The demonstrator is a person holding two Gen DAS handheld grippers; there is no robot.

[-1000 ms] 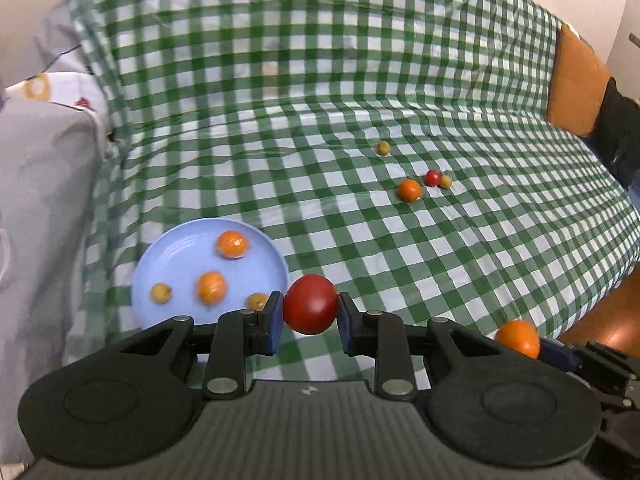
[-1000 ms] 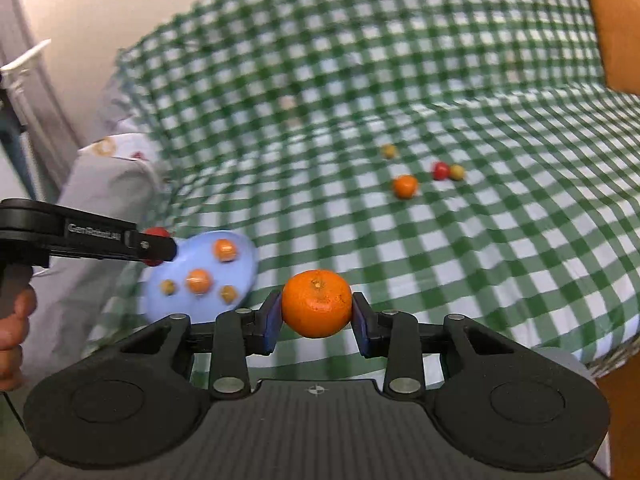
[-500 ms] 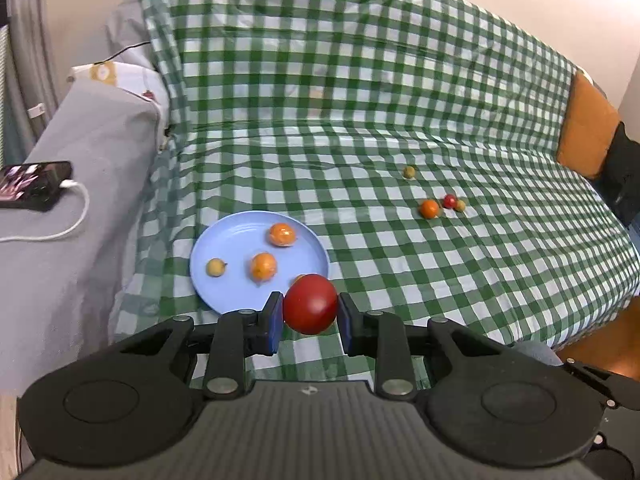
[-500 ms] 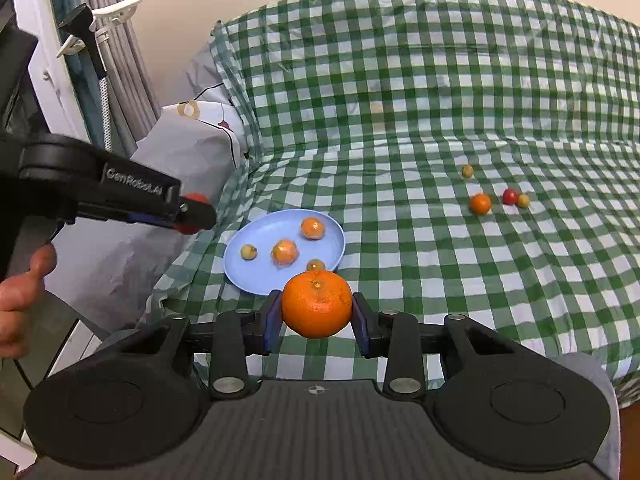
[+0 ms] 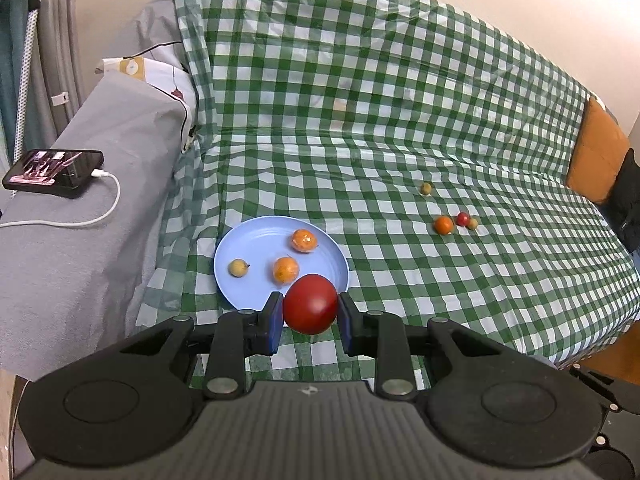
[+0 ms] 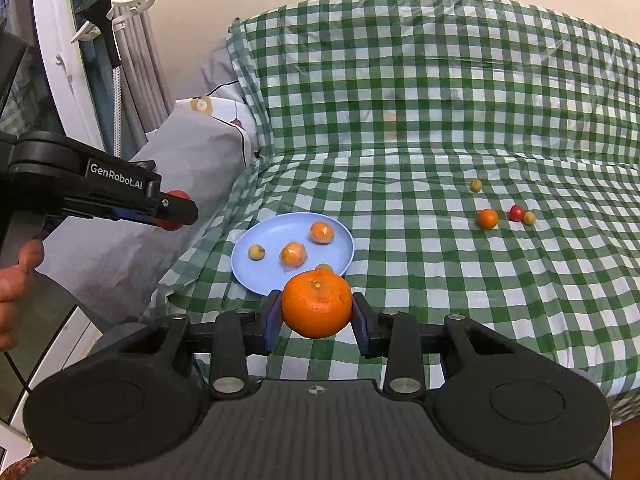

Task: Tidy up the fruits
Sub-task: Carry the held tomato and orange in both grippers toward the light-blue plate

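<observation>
Left wrist view: my left tongs are clenched on the red tomato, held above the near rim of the blue plate. Right wrist view: right tongs are gripping the orange, also short of the plate. Risk, I reckon: round fruit released on this soft checked cloth rolls off.
</observation>
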